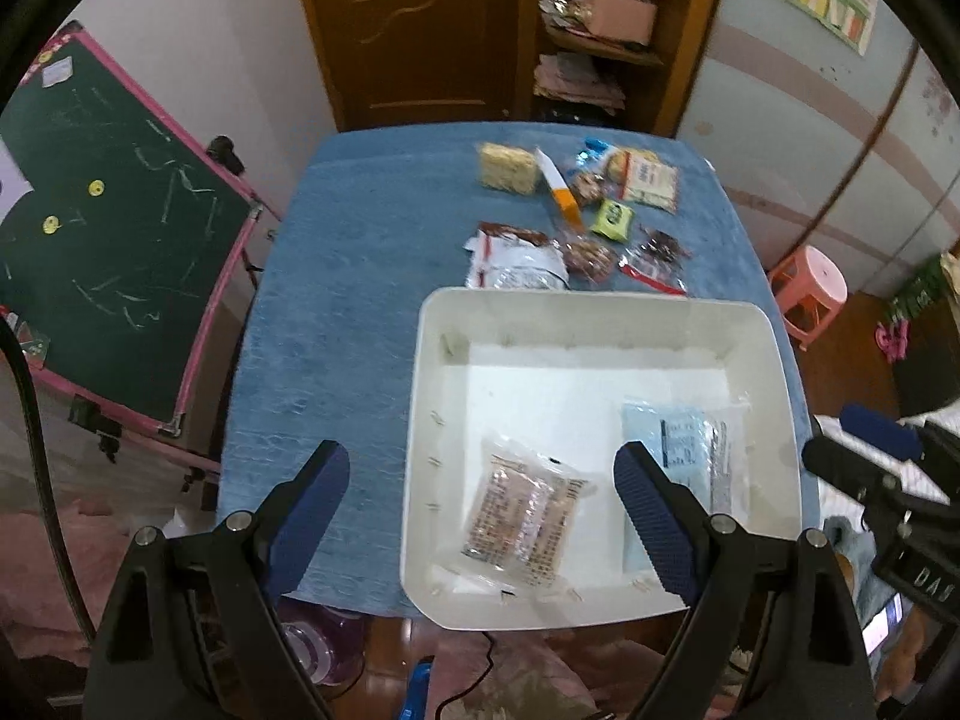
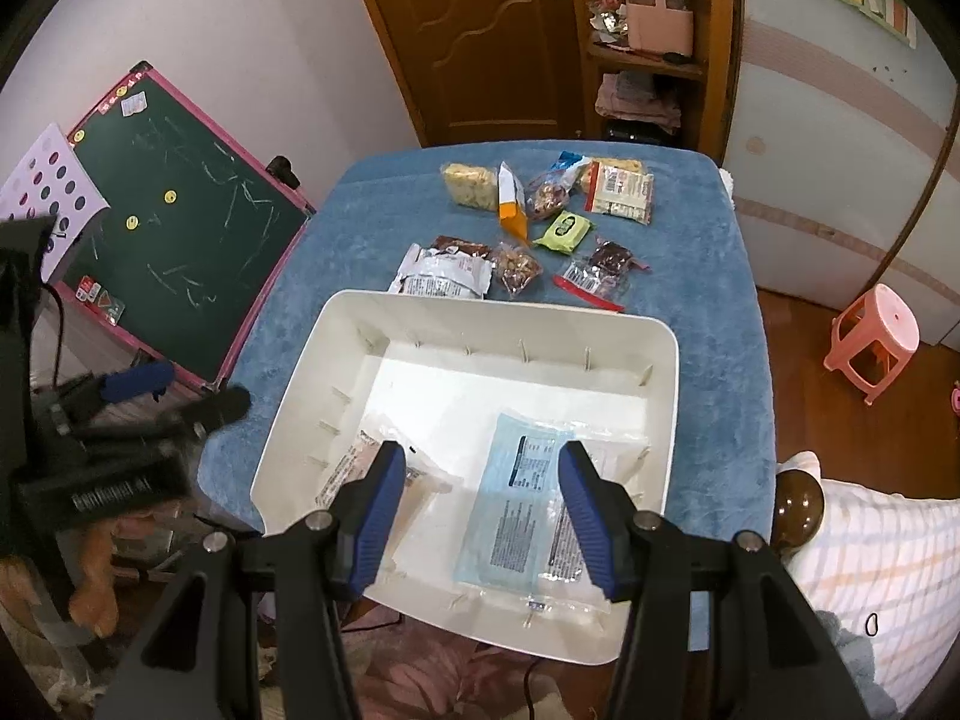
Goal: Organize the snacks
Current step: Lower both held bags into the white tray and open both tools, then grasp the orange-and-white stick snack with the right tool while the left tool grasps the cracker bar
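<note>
Presently, two grippers, both with jaws apart and nothing between the pads. The left gripper (image 1: 480, 516) hangs over the near left rim of the white plastic bin (image 1: 420, 420); the right gripper (image 2: 477, 516) hangs over the bin's near end.

Inside the bin, two packets: one clear packet of brownish snack (image 1: 522, 510) at the left, one pale blue packet with a printed label (image 2: 516, 504) at the right, lying flat side by side.

The bin stands on the near part of a table under one blue cloth (image 2: 702, 276).

Beyond the bin, loose on the cloth, nine items as far as can be counted:
- one white and brown pouch (image 2: 444, 273), just beyond the bin's far rim
- two clear packets of mixed nuts (image 2: 517, 267) (image 2: 547, 199)
- one clear packet with a red strip (image 2: 600, 276)
- one green packet (image 2: 564, 231)
- one orange and white sachet (image 2: 511, 204)
- one yellow noodle block (image 2: 469, 183)
- one red and white packet (image 2: 621, 189)
- one blue-topped item (image 2: 567, 161), partly hidden

Surroundings: one green chalkboard with pink frame (image 2: 180, 228) to the left, one pink stool (image 2: 873, 339) to the right, one wooden door (image 2: 486, 36) behind.
</note>
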The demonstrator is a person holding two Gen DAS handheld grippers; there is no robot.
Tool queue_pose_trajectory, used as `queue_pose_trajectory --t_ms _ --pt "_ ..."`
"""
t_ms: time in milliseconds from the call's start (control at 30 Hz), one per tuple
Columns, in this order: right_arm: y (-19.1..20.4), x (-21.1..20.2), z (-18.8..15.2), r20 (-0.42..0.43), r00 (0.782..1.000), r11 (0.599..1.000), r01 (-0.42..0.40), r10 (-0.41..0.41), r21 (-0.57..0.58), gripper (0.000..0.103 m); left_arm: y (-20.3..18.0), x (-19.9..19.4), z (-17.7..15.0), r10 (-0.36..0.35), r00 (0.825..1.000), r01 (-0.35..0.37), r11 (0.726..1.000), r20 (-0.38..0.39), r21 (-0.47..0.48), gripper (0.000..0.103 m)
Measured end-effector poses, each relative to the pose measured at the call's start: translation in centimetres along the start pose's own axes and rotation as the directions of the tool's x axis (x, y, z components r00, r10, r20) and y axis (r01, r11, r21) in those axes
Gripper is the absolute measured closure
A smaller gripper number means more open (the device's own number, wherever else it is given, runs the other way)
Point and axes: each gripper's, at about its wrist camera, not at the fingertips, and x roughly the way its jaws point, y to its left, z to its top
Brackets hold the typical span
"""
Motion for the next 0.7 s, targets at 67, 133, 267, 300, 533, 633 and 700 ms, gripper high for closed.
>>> queue_pose_trajectory --t_ms 67,133,267,300,533,633,700 --pt "0.1 0.1 -0.1 -0.006 1.0 1.0 0.0 0.0 0.0 0.049 0.4 -0.3 0.2 0.005 1.0 -0.005 1.0 0.009 -0.011 0.014" --pt "0.2 0.0 -0.2 -0.004 1.0 1.0 0.004 -0.004 0.001 0.049 0.6 -0.7 0.4 0.008 1.0 -0.008 1.0 0.023 -0.009 0.014" --pt "0.0 -0.1 -0.1 0.003 1.0 1.0 0.014 -0.014 0.008 0.049 0.2 -1.0 0.7 0.014 0.999 -0.015 1.0 0.04 0.017 0.014" --pt "0.1 0.0 -0.1 0.002 1.0 1.0 0.015 -0.015 0.009 0.049 0.1 -1.0 0.8 0.014 0.999 -0.015 1.0 0.042 0.027 0.014" --pt "0.2 0.7 0.7 -0.006 0.999 0.999 0.045 -0.045 0.022 0.049 -0.6 -0.3 2.3 0.021 0.999 -0.024 0.996 0.037 0.087 0.014" --pt "0.3 1.1 1.1 -0.01 0.998 0.998 0.063 -0.063 0.028 0.049 -0.5 0.3 3.5 0.03 0.999 -0.033 0.994 0.037 0.105 0.014" --pt "0.4 1.6 1.9 -0.012 0.997 0.996 0.08 -0.08 0.031 0.049 -0.4 0.7 4.3 0.025 0.999 -0.029 0.992 0.03 0.12 0.014"
